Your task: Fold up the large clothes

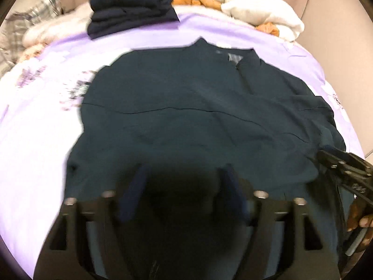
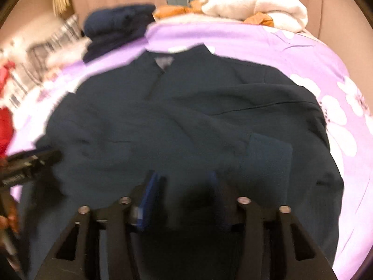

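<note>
So the dark teal pullover point(image 1: 198, 116) is lying spread flat on the lilac floral bedspread point(image 1: 46, 128), collar pointing at the bed's far edge and the hem hanging toward the near edge, where both tools are hovering. Going left to right: the left gripper point(image 1: 184, 186) is sitting over the hem with its jaws standing wide apart and nothing between them, just dark cloth underneath. The right gripper point(image 2: 181, 191) is doing the same thing further along the hem, jaws spread, nothing pinched as far as I can tell, though the motion blur is making the pads fuzzy. A sleeve cuff point(image 2: 268, 156) is already lying folded in over the body on the right side, so my guess is we're setting up for the bottom-to-top fold. If that's the step, I'd be grabbing both hem corners at the same level, pinching both layers, and lifting evenly so the sleeve isn't sliding back out, then laying the hem up near the collar and smoothing the creases that are running across the chest. Containers: honestly none showing here. The closest thing to "storage" is the far edge of the bed, where a folded navy stack point(image 1: 130, 4) is sitting toward the far left corner, with a cream bundle point(image 1: 263, 11) and some orange fabric point(image 1: 200, 0) piling up toward the far right.
</note>
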Demonstrator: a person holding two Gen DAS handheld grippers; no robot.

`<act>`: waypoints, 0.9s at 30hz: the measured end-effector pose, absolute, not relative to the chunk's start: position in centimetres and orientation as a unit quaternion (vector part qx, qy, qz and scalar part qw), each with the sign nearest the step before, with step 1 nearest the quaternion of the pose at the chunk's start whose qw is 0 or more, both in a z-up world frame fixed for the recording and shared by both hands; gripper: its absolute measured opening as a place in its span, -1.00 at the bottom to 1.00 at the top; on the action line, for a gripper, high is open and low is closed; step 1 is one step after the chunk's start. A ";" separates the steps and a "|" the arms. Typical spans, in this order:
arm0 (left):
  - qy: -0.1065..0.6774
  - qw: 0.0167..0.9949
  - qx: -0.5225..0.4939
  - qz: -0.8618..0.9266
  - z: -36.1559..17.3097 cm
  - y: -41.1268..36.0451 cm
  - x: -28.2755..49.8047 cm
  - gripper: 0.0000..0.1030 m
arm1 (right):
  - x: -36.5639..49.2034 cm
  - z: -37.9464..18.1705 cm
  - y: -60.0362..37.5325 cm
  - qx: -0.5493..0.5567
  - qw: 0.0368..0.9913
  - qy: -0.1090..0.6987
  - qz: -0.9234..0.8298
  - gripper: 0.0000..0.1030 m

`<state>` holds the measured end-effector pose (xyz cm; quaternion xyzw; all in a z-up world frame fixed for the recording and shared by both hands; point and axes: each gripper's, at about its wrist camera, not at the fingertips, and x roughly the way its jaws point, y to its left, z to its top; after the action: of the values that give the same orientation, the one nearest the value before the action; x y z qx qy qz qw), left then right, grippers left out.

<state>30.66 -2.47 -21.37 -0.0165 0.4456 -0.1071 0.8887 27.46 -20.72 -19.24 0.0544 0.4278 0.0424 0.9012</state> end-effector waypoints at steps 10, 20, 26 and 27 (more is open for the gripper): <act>0.401 0.912 -0.007 -0.085 -18.5 1.0 20.5 0.92 | 16.5 -16.4 -22.9 0.100 0.914 0.391 0.050 0.43; 0.424 0.898 -0.073 -0.092 -19.0 6.7 14.1 0.99 | 10.6 -17.3 -27.3 0.153 0.903 0.402 0.018 0.72; 0.442 0.872 -0.183 -0.098 -21.5 12.1 11.7 0.99 | 7.7 -19.2 -30.6 0.211 0.886 0.413 -0.006 0.72; 0.443 0.865 -0.206 -0.110 -21.9 12.7 11.3 0.99 | 7.4 -19.6 -31.0 0.222 0.882 0.416 -0.006 0.72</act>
<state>11.26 12.73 -21.94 -0.2063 0.4432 -0.1095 0.8655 7.45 -31.00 -19.60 0.2222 0.4156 -0.0061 0.8820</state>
